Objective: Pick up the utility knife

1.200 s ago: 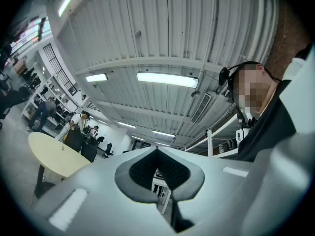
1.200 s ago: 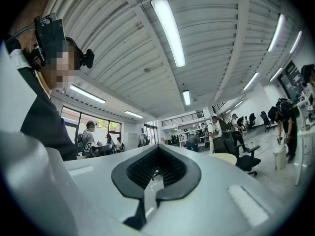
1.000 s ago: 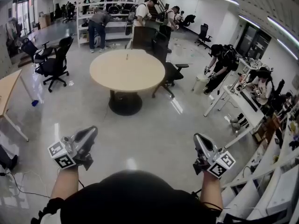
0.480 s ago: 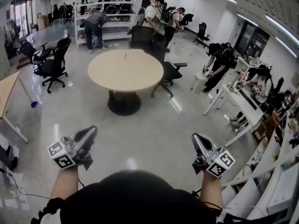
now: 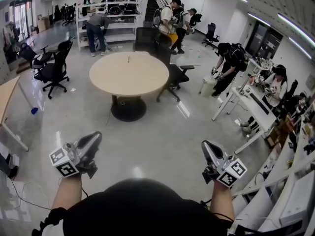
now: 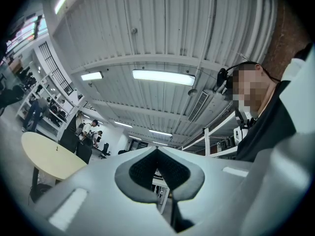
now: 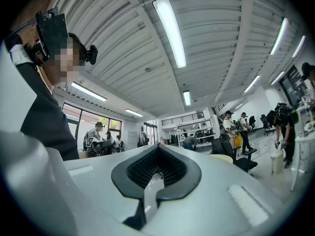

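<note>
- Our left gripper (image 5: 94,138), at 7 o'clock, is clenched and empty.
- Our right gripper (image 5: 208,147), at 5 o'clock, is too.
- A tiny thing (image 5: 128,59) sits on the round table (image 5: 135,80) at 12 o'clock. We cannot tell if it is the utility knife.

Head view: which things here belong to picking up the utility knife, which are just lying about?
Job: left tongs, right tongs, both shut, empty; round table; small object on it, possibly the knife.
Lying about: office chairs; shelves; white desk.
</note>
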Motion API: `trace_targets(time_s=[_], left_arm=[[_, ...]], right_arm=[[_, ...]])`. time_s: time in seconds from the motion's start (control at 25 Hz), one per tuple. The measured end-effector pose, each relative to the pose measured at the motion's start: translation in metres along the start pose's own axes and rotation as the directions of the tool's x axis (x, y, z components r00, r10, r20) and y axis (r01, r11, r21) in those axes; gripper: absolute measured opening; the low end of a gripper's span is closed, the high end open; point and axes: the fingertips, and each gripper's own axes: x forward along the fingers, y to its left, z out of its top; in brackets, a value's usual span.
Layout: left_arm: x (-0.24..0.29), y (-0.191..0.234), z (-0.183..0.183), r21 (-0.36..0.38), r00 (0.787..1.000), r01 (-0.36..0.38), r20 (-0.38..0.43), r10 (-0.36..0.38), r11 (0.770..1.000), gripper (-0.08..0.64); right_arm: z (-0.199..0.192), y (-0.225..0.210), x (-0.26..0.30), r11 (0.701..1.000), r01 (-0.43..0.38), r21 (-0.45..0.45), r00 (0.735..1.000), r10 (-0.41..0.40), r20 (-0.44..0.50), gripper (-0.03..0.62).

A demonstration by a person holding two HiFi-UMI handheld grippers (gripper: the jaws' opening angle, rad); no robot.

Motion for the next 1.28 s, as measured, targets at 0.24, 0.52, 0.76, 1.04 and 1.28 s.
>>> trace_targets(time_s=[0.24, 0.52, 0.76, 1.04, 1.28], left_arm=[[0.02, -0.024, -0.016, 0.003, 1.0, 0.001, -0.015, -0.001, 1.0, -0.017], [0.048, -0.06, -0.044, -0.003, 0.999, 0.002, -0.045, -0.002, 1.0, -0.017], [0.064, -0.079, -0.056, -0.008, 0.997, 0.003, -0.079, -0.004, 1.0, -0.017], [0.079, -0.091, -0.067, -0.011, 0.994, -0.004, -0.108, 0.003, 1.0, -0.017], [0.076, -0.079, -0.076, -0.014, 0.992, -0.015, -0.125, 0.013, 1.0, -0.017]], right_arm=[[-0.003, -0.016, -0.03, 1.0, 0.001, 0.019, 1.0, -0.001, -0.006, 0.014], [-0.009, -0.038, -0.076, 0.999, 0.0, 0.049, 1.0, 0.0, -0.004, 0.014], [-0.015, -0.051, -0.098, 0.997, 0.0, 0.08, 1.0, 0.0, 0.001, 0.014], [-0.027, -0.065, -0.111, 0.993, -0.005, 0.117, 1.0, 0.006, -0.005, 0.014], [-0.041, -0.073, -0.09, 0.99, -0.019, 0.141, 0.999, 0.023, -0.025, 0.014]])
